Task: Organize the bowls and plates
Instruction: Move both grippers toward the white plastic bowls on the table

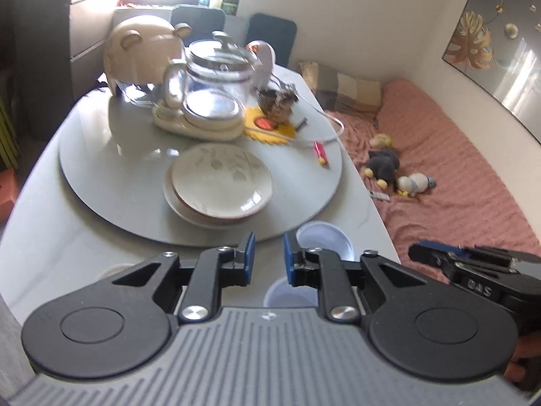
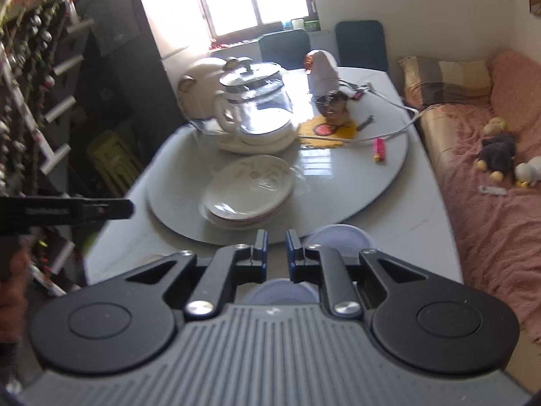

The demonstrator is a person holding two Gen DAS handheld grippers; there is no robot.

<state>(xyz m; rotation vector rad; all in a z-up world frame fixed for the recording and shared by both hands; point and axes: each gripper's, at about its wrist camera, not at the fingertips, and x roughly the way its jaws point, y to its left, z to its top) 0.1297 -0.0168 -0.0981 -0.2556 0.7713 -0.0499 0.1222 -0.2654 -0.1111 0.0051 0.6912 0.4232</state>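
A stack of cream plates [image 1: 219, 182] [image 2: 248, 186], the top one with a leaf pattern, sits on the grey turntable [image 1: 101, 169] [image 2: 338, 182]. A white bowl [image 1: 326, 240] [image 2: 341, 235] stands on the table just past the turntable's near edge. A second bowl [image 1: 287, 292] [image 2: 282, 291] shows under the fingers, and a third rim [image 1: 111, 270] peeks out at the left. My left gripper [image 1: 268, 240] hovers before the plates, slightly open, with nothing between its pads. My right gripper [image 2: 275, 237] is nearly closed and empty. Each gripper also shows from the side in the other's view.
Behind the plates stand a glass kettle [image 1: 213, 77] [image 2: 253, 101] on its base, a cream bear-shaped container [image 1: 142, 50], a yellow mat [image 1: 267, 125] and a red lighter [image 1: 319, 152]. A pink-covered bed [image 1: 456, 169] with soft toys runs along the table's right edge. Dark shelves [image 2: 101, 67] stand on the left.
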